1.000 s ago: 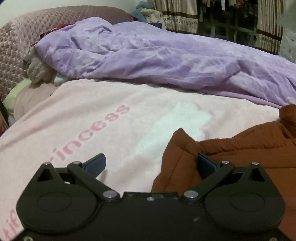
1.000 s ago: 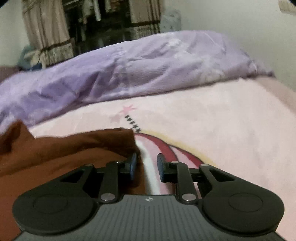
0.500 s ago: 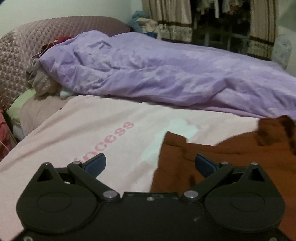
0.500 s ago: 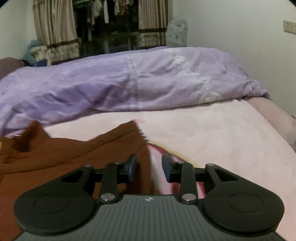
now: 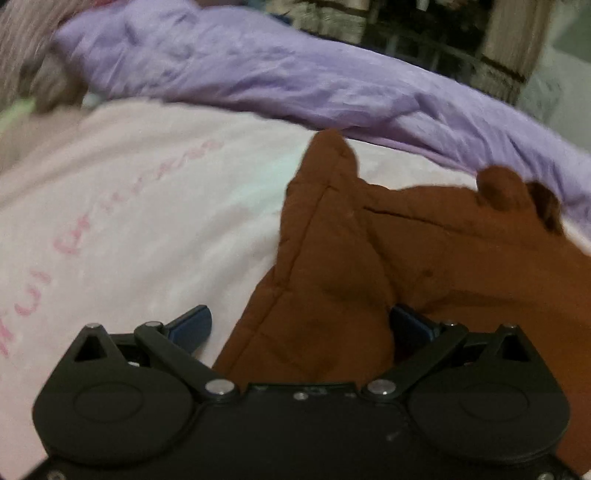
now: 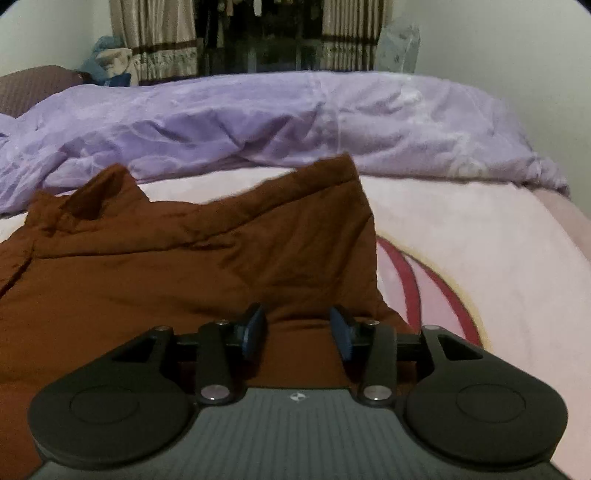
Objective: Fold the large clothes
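A rust-brown padded garment (image 5: 424,258) lies crumpled on the pink bed cover (image 5: 147,206). It also shows in the right wrist view (image 6: 184,266). My left gripper (image 5: 301,326) is wide open with the garment's left edge bunched between its blue fingertips (image 5: 192,323). My right gripper (image 6: 297,332) is open a moderate way, and the garment's right part lies between and beyond its fingers. Neither pair of jaws is closed on the fabric.
A crumpled purple duvet (image 6: 277,122) lies across the far side of the bed, also in the left wrist view (image 5: 295,81). A quilted headboard (image 5: 22,40) is at far left. Curtains and a dark wardrobe (image 6: 258,33) stand behind. The pink cover (image 6: 480,251) extends right.
Both grippers moved in over the brown garment, which now fills more of each view. The right gripper's fingers have spread wider. The left gripper stays wide open.
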Motion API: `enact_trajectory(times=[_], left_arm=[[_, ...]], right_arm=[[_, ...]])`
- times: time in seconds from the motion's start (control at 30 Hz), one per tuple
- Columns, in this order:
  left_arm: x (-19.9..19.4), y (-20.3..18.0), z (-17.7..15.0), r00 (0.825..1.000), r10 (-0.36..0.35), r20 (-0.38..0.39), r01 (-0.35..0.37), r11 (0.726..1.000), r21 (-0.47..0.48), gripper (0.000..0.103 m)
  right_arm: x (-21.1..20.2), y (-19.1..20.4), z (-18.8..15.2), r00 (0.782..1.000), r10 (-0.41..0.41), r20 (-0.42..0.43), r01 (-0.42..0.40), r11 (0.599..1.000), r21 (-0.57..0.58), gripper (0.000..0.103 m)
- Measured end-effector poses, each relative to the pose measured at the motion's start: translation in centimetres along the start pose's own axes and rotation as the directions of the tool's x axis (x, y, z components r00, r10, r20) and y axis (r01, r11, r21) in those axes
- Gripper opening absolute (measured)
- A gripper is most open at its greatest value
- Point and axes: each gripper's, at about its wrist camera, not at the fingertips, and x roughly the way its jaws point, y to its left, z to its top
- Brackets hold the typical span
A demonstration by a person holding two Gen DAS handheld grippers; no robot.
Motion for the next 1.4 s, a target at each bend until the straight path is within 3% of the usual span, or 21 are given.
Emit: enact_trajectory(times=[0.07,0.13,0.2,0.27,0.43,0.47,0.53,0.6,0.67,0.83,0.9,0.97,1.07,1.2,1.4], left_arm=[[-0.9,0.3,0.3,1.0,0.016,0.0,-0.016,1.0,0.005,0.103],[-2.2,0.0,0.3,0.998,0.055,0.042,-0.058,0.995,0.082,0.103],[-3.4,-0.3,0.0,0.995,0.092,0.044,-0.097,0.987,0.129,0.103],[-4.8,0.5,0.0,0.994,0.096,0.05,-0.101,0.989,0.103,0.103],[-7.2,2.6,-0.5,0.989,0.144,0.044,-0.147,0.985,0.091,0.103],[-7.4,2.9,-1.0,0.991,0.129,0.03,-0.131,0.988,0.086,0.103],[-6.9,3.0,-2.1,0.999,0.03,-0.026,-0.027,0.994,0.104,0.103],[-5.9,2.7,-2.8,0.995,-0.05,-0.081,0.059,0.991,0.116,0.103],[-5.3,2.0,-3.1,0.992,-0.075,-0.099,0.087,0.989,0.121,0.103],[-3.4,0.1,-2.7,0.982,-0.134,-0.133,0.153,0.978,0.139,0.103],[-3.0,0.4,-3.0,0.981,-0.144,-0.127,0.159,0.98,0.119,0.103],[-3.2,0.9,-3.3,0.982,-0.163,-0.093,0.171,0.982,0.086,0.103],[-4.5,1.3,-3.3,0.987,-0.124,-0.099,0.133,0.987,0.088,0.103],[-6.9,2.8,-3.0,0.999,-0.021,-0.031,0.024,0.995,0.101,0.103],[-8.9,3.5,-3.3,0.997,0.065,0.039,-0.07,0.987,0.142,0.103]], right_arm=[[-1.7,0.3,0.1,0.999,0.003,0.032,-0.002,0.999,-0.042,0.067],[-3.4,0.3,0.0,0.997,-0.008,0.078,0.014,0.997,-0.08,0.079],[-4.9,0.0,-0.2,0.988,-0.079,0.135,0.095,0.989,-0.113,0.092],[-6.0,-1.0,-0.7,0.975,-0.145,0.169,0.169,0.976,-0.135,0.097],[-6.3,-4.6,-2.5,0.983,-0.159,0.087,0.172,0.972,-0.162,0.098],[-6.3,-5.2,-2.7,0.986,-0.147,0.076,0.157,0.977,-0.148,0.098],[-6.4,-6.4,-3.1,0.992,-0.108,0.069,0.114,0.988,-0.1,0.098],[-6.1,-7.1,-3.2,0.995,-0.092,0.047,0.095,0.993,-0.065,0.098],[-5.6,-7.9,-3.7,0.994,-0.105,0.017,0.105,0.994,-0.027,0.101],[-4.1,-8.9,-4.6,0.999,-0.031,-0.018,0.032,0.999,0.033,0.103],[-3.5,-8.9,-4.7,0.998,-0.059,-0.028,0.06,0.998,0.035,0.103],[-2.9,-9.5,-4.7,0.999,-0.017,-0.044,0.021,0.996,0.092,0.103],[-2.6,-10.7,-5.2,0.998,0.041,-0.038,-0.032,0.979,0.201,0.103],[-2.9,-10.8,-5.6,0.998,0.051,-0.022,-0.046,0.98,0.191,0.103],[-2.9,-10.7,-5.6,0.999,0.037,-0.01,-0.035,0.979,0.2,0.103]])
